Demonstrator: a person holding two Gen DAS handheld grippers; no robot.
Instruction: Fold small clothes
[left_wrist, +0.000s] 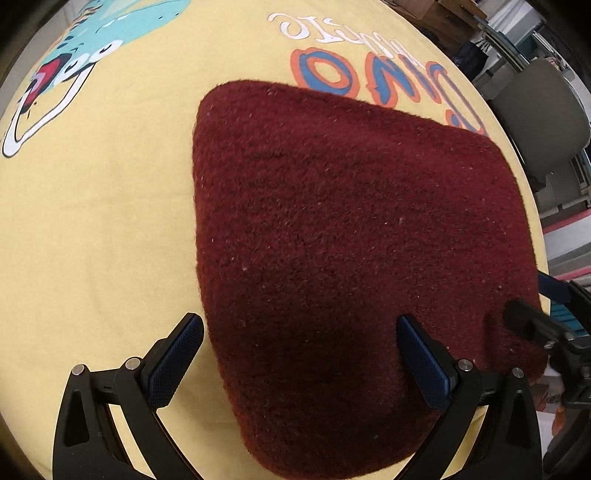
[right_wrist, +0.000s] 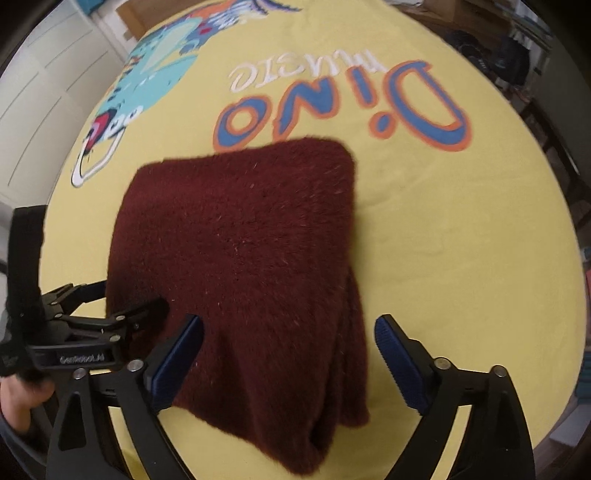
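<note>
on the yellow dino-print cloth (right_wrist: 443, 240) the folded maroon fleece garment (right_wrist: 240, 240) lies flat just ahead of the left gripper (left_wrist: 299, 354) and right gripper (right_wrist: 288, 350), both spread wide and empty, seemingly poised to smooth or refold it.

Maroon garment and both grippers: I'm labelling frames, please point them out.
maroon garment (right_wrist: 240, 240): right wrist view, middle of top layer.
left hand-held gripper (left_wrist: 299, 365): left wrist view, between fingertips.
right hand-held gripper (right_wrist: 288, 354): right wrist view, between fingertips.
</note>
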